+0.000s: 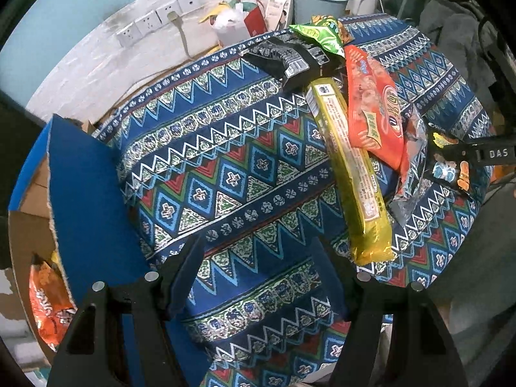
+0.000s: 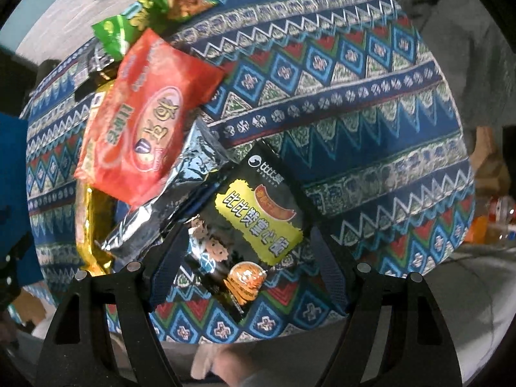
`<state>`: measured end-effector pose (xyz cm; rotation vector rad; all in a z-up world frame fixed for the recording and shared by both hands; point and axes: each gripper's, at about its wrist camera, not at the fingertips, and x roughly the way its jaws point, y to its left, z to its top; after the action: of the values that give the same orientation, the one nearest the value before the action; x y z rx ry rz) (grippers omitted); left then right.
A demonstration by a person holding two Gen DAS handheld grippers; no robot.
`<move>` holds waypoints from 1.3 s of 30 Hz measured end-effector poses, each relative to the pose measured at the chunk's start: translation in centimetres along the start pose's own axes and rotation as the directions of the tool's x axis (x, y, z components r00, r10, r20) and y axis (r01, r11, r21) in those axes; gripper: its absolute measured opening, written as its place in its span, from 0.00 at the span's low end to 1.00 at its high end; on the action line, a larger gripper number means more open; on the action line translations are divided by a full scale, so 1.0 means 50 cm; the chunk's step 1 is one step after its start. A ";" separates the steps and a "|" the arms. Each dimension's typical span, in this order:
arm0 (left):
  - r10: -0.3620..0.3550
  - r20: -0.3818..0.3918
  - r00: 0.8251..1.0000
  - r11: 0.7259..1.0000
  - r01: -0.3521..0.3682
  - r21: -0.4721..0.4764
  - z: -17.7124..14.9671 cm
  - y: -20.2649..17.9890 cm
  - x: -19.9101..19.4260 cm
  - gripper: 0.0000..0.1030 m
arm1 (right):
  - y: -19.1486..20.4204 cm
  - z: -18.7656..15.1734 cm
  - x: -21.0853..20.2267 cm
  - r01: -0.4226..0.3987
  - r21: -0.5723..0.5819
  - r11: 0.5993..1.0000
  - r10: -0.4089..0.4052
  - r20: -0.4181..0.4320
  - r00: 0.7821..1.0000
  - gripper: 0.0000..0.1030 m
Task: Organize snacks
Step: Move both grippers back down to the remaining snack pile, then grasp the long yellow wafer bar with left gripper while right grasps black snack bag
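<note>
While jaws gape, six snack packets (image 1: 374, 109) lie

1. The left gripper (image 1: 258, 277) hangs with its jaws spread wide, holding nothing.
2. The right gripper (image 2: 248, 248) has its jaws spread wide too, gripping nothing.

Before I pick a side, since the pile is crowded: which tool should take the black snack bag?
Right. Its open tool already straddles the black bag; the left tool hovers over bare cloth.
</note>
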<state>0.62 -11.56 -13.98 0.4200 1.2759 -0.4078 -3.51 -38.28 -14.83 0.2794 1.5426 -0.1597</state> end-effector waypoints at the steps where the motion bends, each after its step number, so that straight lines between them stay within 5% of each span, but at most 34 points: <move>1: 0.000 -0.005 1.000 1.000 0.000 -0.002 0.002 0.000 0.003 0.69 | -0.003 0.001 0.006 0.004 0.010 1.000 -0.004 0.000 1.000 0.75; 11: -0.027 -0.033 0.999 1.000 0.027 0.000 0.028 -0.027 0.028 0.69 | -0.007 0.034 0.055 -0.016 0.067 0.998 0.017 -0.012 1.000 0.76; 18: -0.092 -0.050 0.995 0.996 0.090 -0.027 0.062 -0.062 0.047 0.71 | 0.033 0.058 0.087 0.122 -0.095 0.988 -0.121 0.014 0.993 0.76; 23: -0.135 -0.054 0.989 0.990 0.132 -0.053 0.091 -0.086 0.069 0.75 | 0.024 0.049 0.069 0.136 -0.165 0.977 -0.126 0.068 0.990 0.61; 30: -0.207 -0.084 0.975 0.971 0.194 -0.142 0.120 -0.097 0.122 0.75 | -0.047 0.073 0.033 0.167 -0.174 0.970 -0.146 0.129 0.981 0.60; 39: -0.116 -0.074 0.990 0.990 0.109 -0.091 0.158 -0.135 0.180 0.76 | -0.120 0.155 -0.012 0.133 -0.147 0.980 -0.107 0.171 0.979 0.60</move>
<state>5.82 -21.93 -21.32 0.2937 1.3930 -0.4332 2.26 -46.22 -14.66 0.0454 1.4016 -0.1504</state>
